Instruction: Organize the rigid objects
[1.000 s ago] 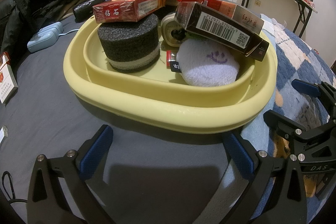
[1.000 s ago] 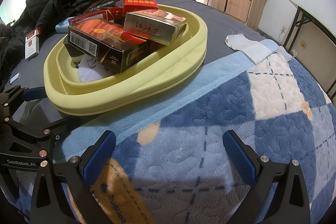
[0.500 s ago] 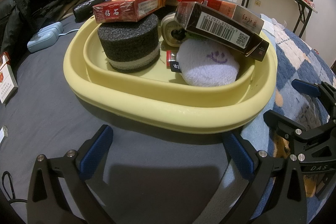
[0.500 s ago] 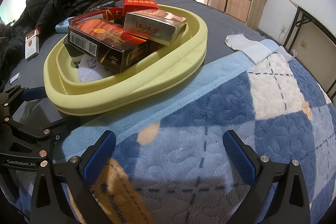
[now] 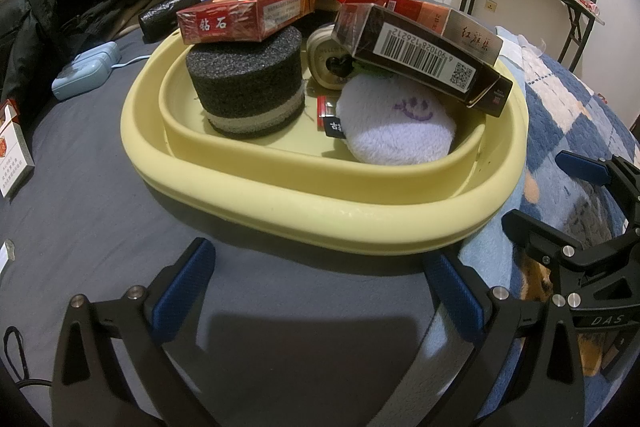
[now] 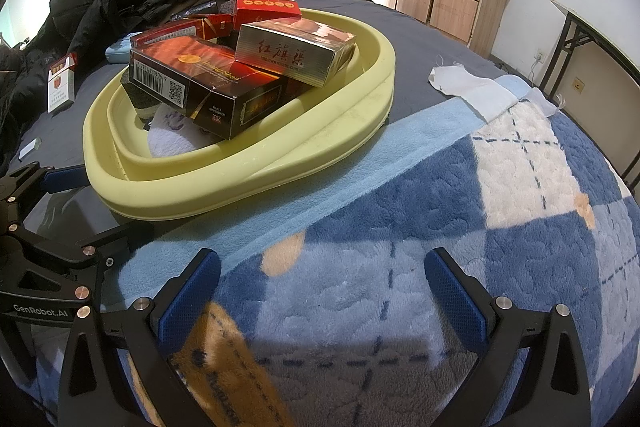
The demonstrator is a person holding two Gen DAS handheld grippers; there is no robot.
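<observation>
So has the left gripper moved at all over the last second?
No. In the left wrist view, the yellow basin sits at the same spot relative to the left gripper, whose jaws stay open.

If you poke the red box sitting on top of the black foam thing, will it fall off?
Probably. The red box overhangs the foam cylinder, so a nudge could tip it. It looks stiff, light and wrapped in shiny film, so likely slippery.
</observation>
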